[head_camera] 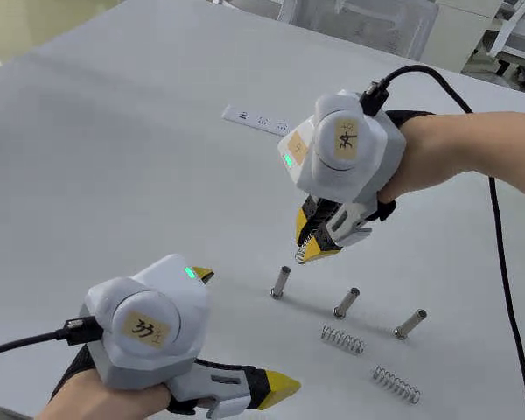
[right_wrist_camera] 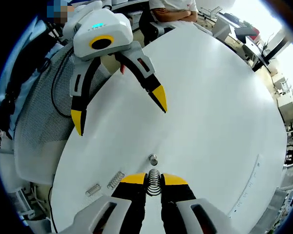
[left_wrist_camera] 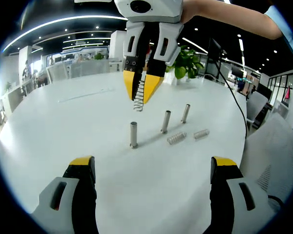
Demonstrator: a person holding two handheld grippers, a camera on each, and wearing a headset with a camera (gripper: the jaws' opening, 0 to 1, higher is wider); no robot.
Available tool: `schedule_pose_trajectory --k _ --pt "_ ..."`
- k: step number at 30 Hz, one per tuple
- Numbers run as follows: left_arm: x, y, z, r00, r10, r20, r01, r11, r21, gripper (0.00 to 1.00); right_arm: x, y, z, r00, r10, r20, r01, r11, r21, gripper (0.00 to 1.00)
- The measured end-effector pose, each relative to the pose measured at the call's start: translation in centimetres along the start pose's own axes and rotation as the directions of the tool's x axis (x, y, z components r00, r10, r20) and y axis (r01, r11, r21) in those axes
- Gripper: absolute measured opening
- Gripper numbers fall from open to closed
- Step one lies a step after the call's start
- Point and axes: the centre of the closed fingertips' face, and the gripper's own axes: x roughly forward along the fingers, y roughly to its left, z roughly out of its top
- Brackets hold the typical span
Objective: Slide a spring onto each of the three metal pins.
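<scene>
Three short metal pins stand upright in a row on the white table: left pin [head_camera: 280, 282], middle pin [head_camera: 346, 303], right pin [head_camera: 409, 324]. My right gripper [head_camera: 308, 249] is shut on a spring [left_wrist_camera: 139, 95], which hangs end-down just above and behind the left pin [left_wrist_camera: 133, 134]. In the right gripper view the spring [right_wrist_camera: 153, 181] sits between the yellow tips, with the pin top [right_wrist_camera: 152, 159] close ahead. Two loose springs [head_camera: 342, 339] [head_camera: 395, 384] lie near the pins. My left gripper [left_wrist_camera: 151, 168] is open, low on the near side, nothing between its fingers.
A white power strip [head_camera: 255, 120] lies flat farther back on the table. A black cable [head_camera: 499, 227] trails from the right gripper across the table's right side. Chairs and office furniture [head_camera: 367, 22] stand beyond the far edge.
</scene>
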Motion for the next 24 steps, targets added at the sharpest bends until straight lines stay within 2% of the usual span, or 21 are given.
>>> schedule_pose_trajectory --k 13,24 --pt "0.0 0.2 -0.1 1.0000 0.001 -0.003 -0.001 1.000 -0.007 0.96 1.2 0.2 0.6 0.9995 0.031 -0.012 -0.031 0.999 -0.007 0.07" --pt "0.1 0.2 -0.3 1.0000 -0.002 -0.010 0.002 1.000 -0.012 0.95 1.6 0.0 0.8 0.9994 0.031 -0.014 -0.031 0.999 -0.010 0.07"
